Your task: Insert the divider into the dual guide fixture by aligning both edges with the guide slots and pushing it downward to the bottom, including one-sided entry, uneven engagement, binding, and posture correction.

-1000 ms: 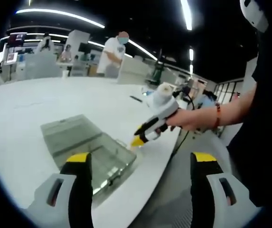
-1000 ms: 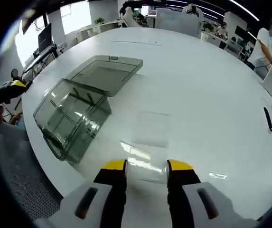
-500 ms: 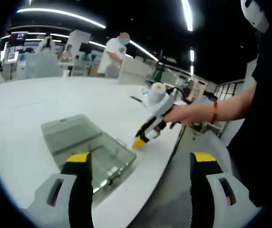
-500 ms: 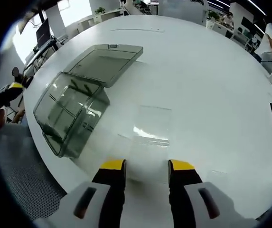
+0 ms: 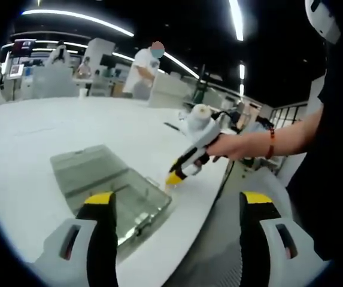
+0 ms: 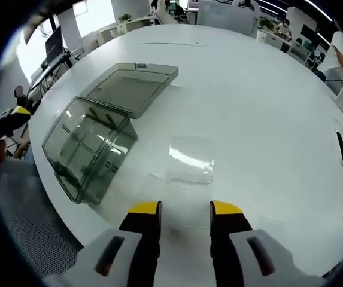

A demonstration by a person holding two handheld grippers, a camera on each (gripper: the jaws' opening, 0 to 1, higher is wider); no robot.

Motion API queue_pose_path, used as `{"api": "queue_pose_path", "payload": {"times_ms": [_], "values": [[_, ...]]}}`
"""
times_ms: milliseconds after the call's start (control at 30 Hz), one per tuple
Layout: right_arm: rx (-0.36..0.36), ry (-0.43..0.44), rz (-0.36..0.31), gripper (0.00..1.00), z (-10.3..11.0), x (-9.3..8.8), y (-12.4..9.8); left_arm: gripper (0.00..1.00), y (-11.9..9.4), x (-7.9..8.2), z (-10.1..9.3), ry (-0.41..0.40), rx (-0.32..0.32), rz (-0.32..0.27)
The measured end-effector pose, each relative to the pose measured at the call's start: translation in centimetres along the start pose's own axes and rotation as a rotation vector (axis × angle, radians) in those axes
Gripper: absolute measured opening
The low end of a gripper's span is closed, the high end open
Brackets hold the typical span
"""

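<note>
The right claw [image 6: 184,210], its yellow-tipped jaws standing narrowly apart and holding nothing, is hovering just short of the thin clear plastic divider sheet [image 6: 190,159] lying flat on the white round worktop [image 6: 267,119]. Beside the sheet, the smoky transparent box-shaped guide fixture [image 6: 90,146] is sitting near the worktop's edge with its lid hinged open. The left claw [image 5: 177,206] is hanging wide and empty above that fixture [image 5: 108,185].

The sheet is probably hard to pinch flat: jaws closing on it may skid it away. Lowered tilted, one edge may enter its slot alone and bind.
</note>
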State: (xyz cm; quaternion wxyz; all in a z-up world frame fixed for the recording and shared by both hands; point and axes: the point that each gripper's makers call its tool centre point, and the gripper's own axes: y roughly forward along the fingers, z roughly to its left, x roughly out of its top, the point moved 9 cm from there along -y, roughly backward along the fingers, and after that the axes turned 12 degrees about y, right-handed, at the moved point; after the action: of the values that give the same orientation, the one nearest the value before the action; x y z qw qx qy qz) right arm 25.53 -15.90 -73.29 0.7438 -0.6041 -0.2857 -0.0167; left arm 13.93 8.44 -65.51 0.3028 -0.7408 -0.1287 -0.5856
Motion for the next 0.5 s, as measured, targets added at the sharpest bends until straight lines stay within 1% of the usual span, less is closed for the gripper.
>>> {"api": "queue_pose_path", "payload": {"times_ms": [33,67,200,500], "values": [[-0.007,0.0,-0.005,0.27,0.0,0.0,-0.1,0.83,0.0,0.0,0.0,0.0,-0.001,0.0],[-0.009,-0.002,-0.023,0.27,0.1,0.1,-0.4,0.83,0.0,0.0,0.0,0.003,-0.002,0.001],[-0.001,-0.004,-0.032,0.27,0.4,0.1,-0.6,0.83,0.0,0.0,0.0,0.002,-0.004,0.003],[0.009,-0.016,-0.069,0.28,1.0,0.6,-1.4,0.82,0.0,0.4,0.2,-0.006,0.007,-0.018]]}}
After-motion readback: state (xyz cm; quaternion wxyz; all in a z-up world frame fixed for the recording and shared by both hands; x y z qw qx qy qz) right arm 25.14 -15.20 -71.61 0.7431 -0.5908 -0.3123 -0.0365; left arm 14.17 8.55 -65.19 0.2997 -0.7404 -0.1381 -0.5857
